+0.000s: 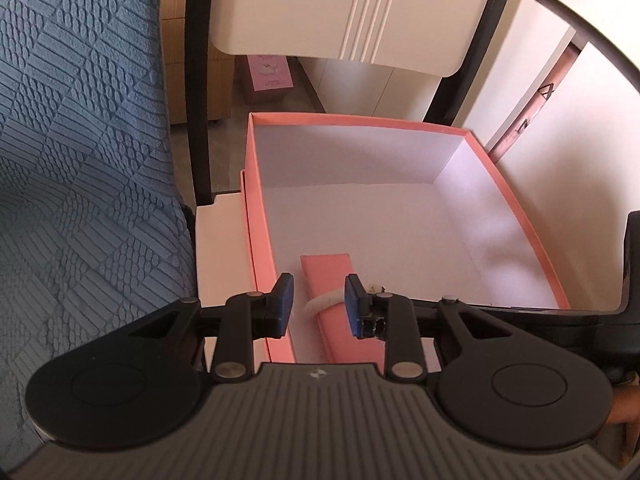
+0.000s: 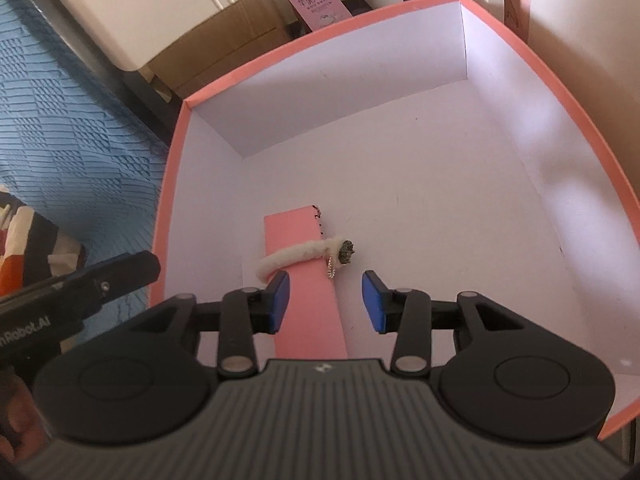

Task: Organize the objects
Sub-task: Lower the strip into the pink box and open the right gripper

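An open pink box (image 1: 256, 196) with a white inside stands on a white chair seat; it also shows in the right wrist view (image 2: 592, 152). A long pink flat case (image 2: 304, 280) lies on the box floor, with a fuzzy white band (image 2: 296, 258) around it that ends in a small dark charm and a chain. In the left wrist view the case (image 1: 332, 276) and band (image 1: 324, 303) lie between my fingers. My left gripper (image 1: 318, 306) is open just above the case. My right gripper (image 2: 325, 302) is open and empty above the case's near end.
A blue quilted cover (image 1: 80, 160) lies to the left of the chair. The chair's white backrest (image 1: 340, 12) with dark posts rises behind the box. A pink carton (image 1: 270, 74) and a cardboard box (image 2: 224, 56) stand on the floor beyond. A striped cloth (image 2: 28, 240) lies at the left.
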`<state>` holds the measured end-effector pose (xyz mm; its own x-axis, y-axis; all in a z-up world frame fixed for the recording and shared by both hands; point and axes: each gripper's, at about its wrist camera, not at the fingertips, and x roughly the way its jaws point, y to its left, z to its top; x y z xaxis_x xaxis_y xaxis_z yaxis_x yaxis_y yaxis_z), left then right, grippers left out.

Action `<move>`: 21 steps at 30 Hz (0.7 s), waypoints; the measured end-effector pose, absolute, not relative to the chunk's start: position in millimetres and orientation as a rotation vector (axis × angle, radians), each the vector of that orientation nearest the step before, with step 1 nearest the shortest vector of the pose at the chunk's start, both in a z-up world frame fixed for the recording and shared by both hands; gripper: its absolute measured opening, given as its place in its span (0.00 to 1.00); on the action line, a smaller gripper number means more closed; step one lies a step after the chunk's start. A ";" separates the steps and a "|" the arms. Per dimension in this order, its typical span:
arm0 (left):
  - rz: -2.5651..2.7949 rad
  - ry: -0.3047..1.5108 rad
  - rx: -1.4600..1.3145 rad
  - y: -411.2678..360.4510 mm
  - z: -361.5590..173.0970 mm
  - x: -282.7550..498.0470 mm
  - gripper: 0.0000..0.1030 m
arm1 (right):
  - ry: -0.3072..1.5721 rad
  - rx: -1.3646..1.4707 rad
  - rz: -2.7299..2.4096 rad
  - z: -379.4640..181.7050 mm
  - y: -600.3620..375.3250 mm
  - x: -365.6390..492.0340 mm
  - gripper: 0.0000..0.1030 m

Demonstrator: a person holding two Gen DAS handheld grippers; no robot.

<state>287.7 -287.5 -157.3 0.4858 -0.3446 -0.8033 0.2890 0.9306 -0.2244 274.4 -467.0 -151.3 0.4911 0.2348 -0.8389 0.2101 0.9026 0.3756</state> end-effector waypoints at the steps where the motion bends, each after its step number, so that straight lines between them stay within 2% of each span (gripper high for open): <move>1: -0.388 0.987 -0.063 -286.9 -154.4 285.9 0.32 | 1.064 0.465 0.017 -148.7 -466.2 272.9 0.42; 21: -0.411 0.860 -0.080 -257.6 -88.0 232.3 0.34 | 0.918 0.399 0.015 -66.8 -444.5 229.7 0.42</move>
